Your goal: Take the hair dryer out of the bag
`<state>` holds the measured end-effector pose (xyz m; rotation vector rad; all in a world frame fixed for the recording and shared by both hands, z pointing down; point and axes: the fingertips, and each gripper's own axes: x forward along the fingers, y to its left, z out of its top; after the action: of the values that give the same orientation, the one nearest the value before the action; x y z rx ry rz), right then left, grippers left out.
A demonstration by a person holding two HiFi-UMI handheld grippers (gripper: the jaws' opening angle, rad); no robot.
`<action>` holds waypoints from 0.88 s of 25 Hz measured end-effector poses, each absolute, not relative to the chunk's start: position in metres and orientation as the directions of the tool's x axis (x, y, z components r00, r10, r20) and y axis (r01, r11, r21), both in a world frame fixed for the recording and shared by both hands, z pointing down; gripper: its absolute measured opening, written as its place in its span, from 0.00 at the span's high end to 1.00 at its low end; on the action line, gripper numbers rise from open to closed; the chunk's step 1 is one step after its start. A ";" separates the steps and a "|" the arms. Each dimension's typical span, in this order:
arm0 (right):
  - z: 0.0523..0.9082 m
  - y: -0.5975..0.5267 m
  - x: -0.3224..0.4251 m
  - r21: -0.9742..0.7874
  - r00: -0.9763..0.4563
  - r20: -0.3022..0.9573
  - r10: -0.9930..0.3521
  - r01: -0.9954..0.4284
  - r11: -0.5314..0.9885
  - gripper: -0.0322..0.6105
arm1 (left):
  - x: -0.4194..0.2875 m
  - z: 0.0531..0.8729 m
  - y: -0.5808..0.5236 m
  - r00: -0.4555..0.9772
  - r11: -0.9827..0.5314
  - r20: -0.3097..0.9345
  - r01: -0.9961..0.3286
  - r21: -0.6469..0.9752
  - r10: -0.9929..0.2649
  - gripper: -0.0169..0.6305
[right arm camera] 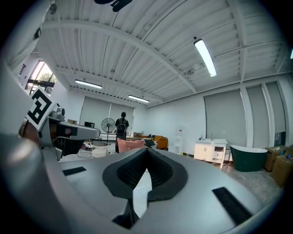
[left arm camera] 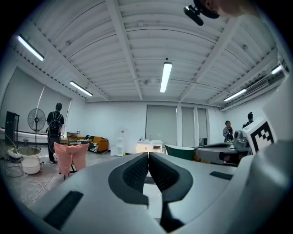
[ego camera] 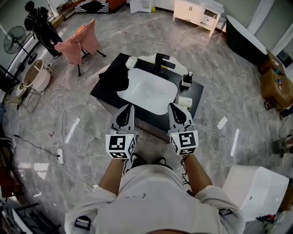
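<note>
A black table (ego camera: 106, 87) stands in front of me in the head view. On it lies a broad white basin-like shape (ego camera: 149, 91), with a black piece (ego camera: 161, 61) standing at its far edge that may be the hair dryer. A dark floppy thing, possibly a bag (ego camera: 115, 80), lies at the table's left. My left gripper (ego camera: 129, 106) and right gripper (ego camera: 173, 106) hover side by side over the table's near edge, both shut and empty. In the gripper views the left gripper (left arm camera: 148, 155) and right gripper (right arm camera: 146, 151) point level across the room, pads together.
A white roll (ego camera: 185, 101) and a small black item (ego camera: 186, 81) sit on the table's right side. Around it are a pink-draped chair (ego camera: 80, 43), a fan (ego camera: 13, 39), a standing person (ego camera: 40, 26), a white cabinet (ego camera: 198, 12), a dark bathtub (ego camera: 245, 40), a white box (ego camera: 256, 189) and floor cables (ego camera: 59, 155).
</note>
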<state>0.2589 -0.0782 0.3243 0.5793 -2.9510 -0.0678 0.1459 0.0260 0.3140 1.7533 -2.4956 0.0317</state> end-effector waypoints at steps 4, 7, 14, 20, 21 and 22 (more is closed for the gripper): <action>0.325 -0.074 0.264 0.071 -0.913 0.122 -0.390 -0.384 0.921 0.95 | 0.150 0.315 0.029 -0.335 0.338 0.086 -0.941 0.014 -0.938 0.94; 0.325 -0.076 0.266 0.070 -0.911 0.118 -0.395 -0.389 0.918 0.95 | 0.152 0.315 0.028 -0.331 0.332 0.086 -0.943 0.004 -0.940 0.94; 0.327 -0.071 0.264 0.068 -0.912 0.122 -0.391 -0.386 0.920 0.95 | 0.155 0.318 0.031 -0.327 0.329 0.092 -0.944 0.010 -0.941 0.94; 0.329 -0.073 0.262 0.072 -0.913 0.130 -0.387 -0.381 0.922 0.95 | 0.155 0.321 0.028 -0.321 0.324 0.096 -0.946 0.012 -0.942 0.94; 0.329 -0.072 0.262 0.072 -0.913 0.132 -0.385 -0.379 0.923 0.95 | 0.156 0.321 0.028 -0.319 0.322 0.097 -0.947 0.012 -0.943 0.94; 0.329 -0.071 0.262 0.072 -0.914 0.135 -0.384 -0.377 0.923 0.95 | 0.157 0.321 0.029 -0.317 0.320 0.098 -0.947 0.013 -0.943 0.94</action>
<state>0.2622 -0.0707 0.3292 0.5840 -2.9368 -0.0666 0.1567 0.0291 0.3213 1.7816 -2.4802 0.0719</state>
